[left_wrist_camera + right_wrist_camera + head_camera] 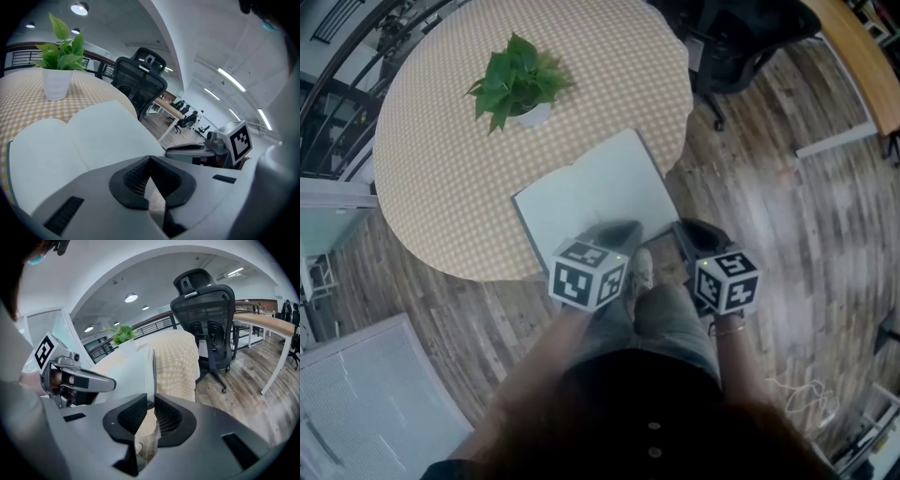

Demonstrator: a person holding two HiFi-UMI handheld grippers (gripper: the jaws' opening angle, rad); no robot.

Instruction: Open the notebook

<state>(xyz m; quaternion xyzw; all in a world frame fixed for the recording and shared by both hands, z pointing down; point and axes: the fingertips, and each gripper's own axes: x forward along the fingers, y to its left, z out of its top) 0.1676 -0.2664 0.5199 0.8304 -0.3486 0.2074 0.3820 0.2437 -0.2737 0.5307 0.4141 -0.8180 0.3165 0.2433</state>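
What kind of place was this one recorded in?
Probably an open-plan office: a black mesh office chair, a long wooden desk, and further desks with chairs under ceiling strip lights.

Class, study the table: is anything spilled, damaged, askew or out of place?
Nothing spilled or damaged. The open white notebook lies skewed near the edge of the round checked table; the green potted plant stands upright.

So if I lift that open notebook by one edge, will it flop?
Probably a bit: the notebook lies open with pages arching at the spine, suggesting flexible paper. It looks thin, so likely light. Pushed, it may drag the checked cloth.
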